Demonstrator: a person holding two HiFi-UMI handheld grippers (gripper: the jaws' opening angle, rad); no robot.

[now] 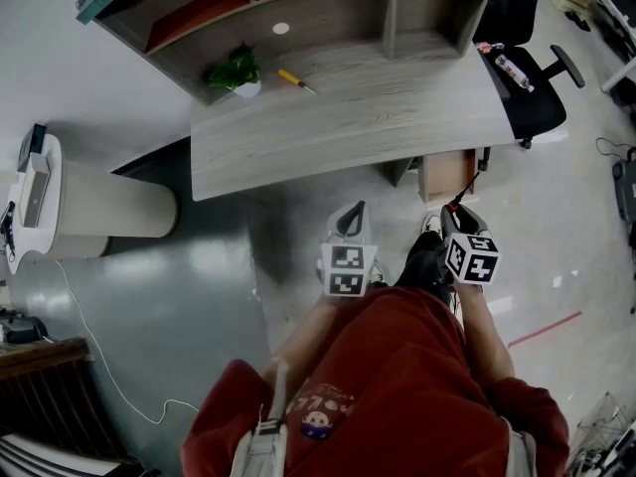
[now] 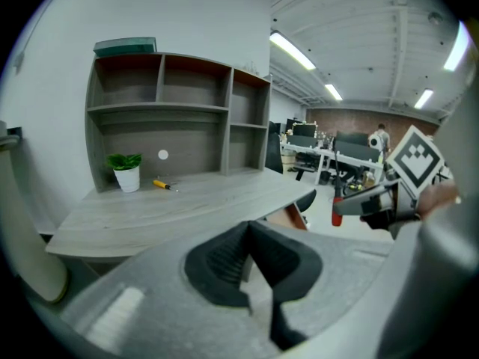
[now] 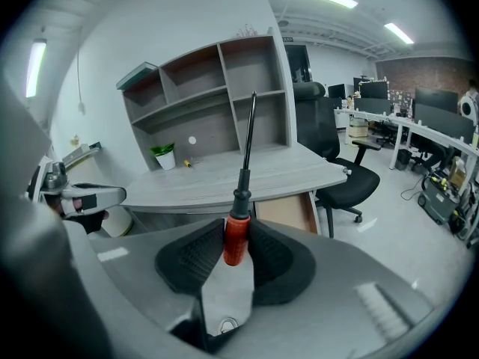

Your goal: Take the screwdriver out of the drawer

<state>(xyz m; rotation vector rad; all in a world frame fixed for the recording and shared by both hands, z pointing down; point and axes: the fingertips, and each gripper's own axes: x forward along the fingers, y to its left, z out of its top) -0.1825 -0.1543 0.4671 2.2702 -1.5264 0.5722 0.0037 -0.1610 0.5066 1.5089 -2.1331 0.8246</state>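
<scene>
My right gripper (image 3: 236, 239) is shut on the red handle of a screwdriver (image 3: 236, 234), whose black shaft stands up past the jaws. In the head view that right gripper (image 1: 458, 212) hangs in front of the open wooden drawer (image 1: 445, 174) under the desk's right end. The left gripper (image 1: 353, 219) is beside it to the left. Its jaws (image 2: 248, 232) meet at the tips with nothing between them. From the left gripper view the right gripper (image 2: 389, 197) shows with the red handle (image 2: 337, 209) in it.
A grey desk (image 1: 378, 117) with a shelf unit carries a potted plant (image 1: 238, 71) and a yellow-handled screwdriver (image 1: 296, 79). A black office chair (image 1: 527, 78) stands at the desk's right end. A rounded beige cabinet (image 1: 99, 207) is at the left.
</scene>
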